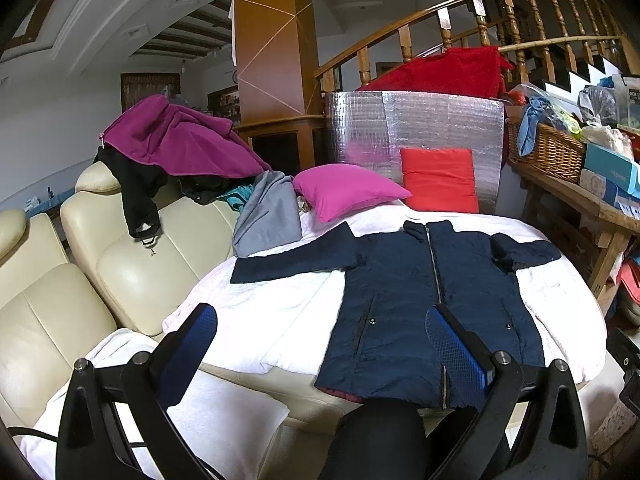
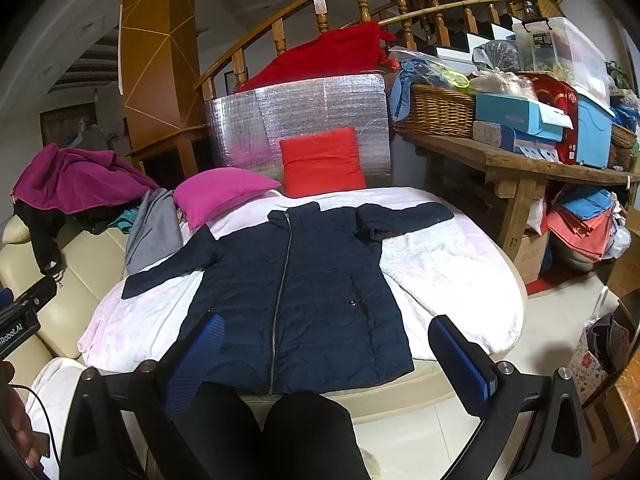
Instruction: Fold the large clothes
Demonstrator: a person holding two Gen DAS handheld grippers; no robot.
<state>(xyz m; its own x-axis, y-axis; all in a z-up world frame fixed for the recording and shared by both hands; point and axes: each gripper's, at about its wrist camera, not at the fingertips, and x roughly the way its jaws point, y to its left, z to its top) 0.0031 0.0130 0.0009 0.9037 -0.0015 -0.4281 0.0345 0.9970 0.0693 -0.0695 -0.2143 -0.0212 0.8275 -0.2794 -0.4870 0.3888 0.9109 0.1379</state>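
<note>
With both claws, left (image 1: 320,344) and right (image 2: 326,354), held spread and empty above the coat (image 2: 296,292) laid flat on the blanket (image 2: 448,264), the slick fabric could be bunched if only one layer is pinched.

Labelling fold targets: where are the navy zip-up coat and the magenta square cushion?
Navy zip-up coat (image 2: 320,280): right wrist view, chest panel beside the zip.
Magenta square cushion (image 1: 344,190): left wrist view, middle of its face.

Navy zipped jacket (image 2: 296,292) lies flat, face up, sleeves apparently spread, on white blanket (image 2: 448,264).
</note>
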